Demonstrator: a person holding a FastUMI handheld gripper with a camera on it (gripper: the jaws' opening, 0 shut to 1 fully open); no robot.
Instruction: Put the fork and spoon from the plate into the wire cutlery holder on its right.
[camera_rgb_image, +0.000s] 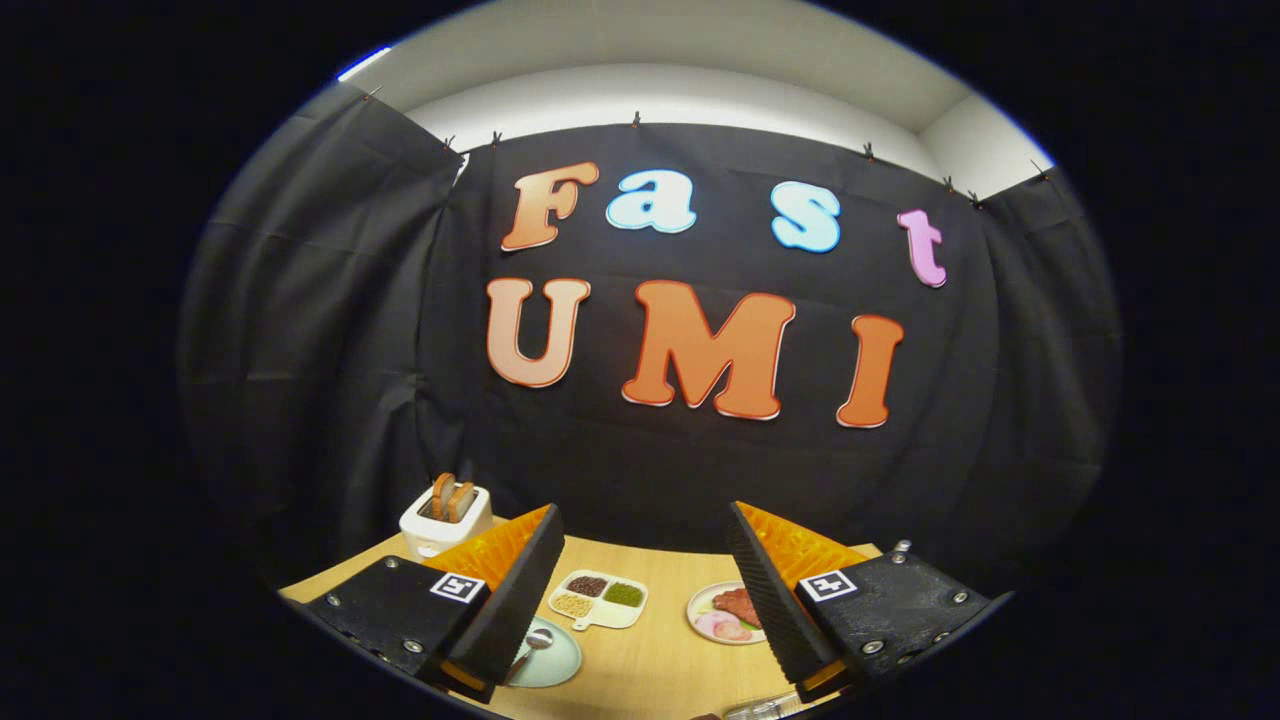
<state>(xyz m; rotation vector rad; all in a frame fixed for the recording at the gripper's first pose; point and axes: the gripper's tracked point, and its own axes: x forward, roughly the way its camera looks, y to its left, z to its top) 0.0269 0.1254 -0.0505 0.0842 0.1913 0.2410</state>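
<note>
The gripper (640, 590) is hovering wide open, holding nothing, above the wooden table (650, 670); the plate (548, 655) bearing a spoon (528, 648) is lying beside its left finger.

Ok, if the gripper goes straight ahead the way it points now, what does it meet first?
Probably nothing on the table: the gripper, fingers open, points level above the wooden table and its white divided dish of beans, toward the black cloth wall. Depth is unclear.
</note>
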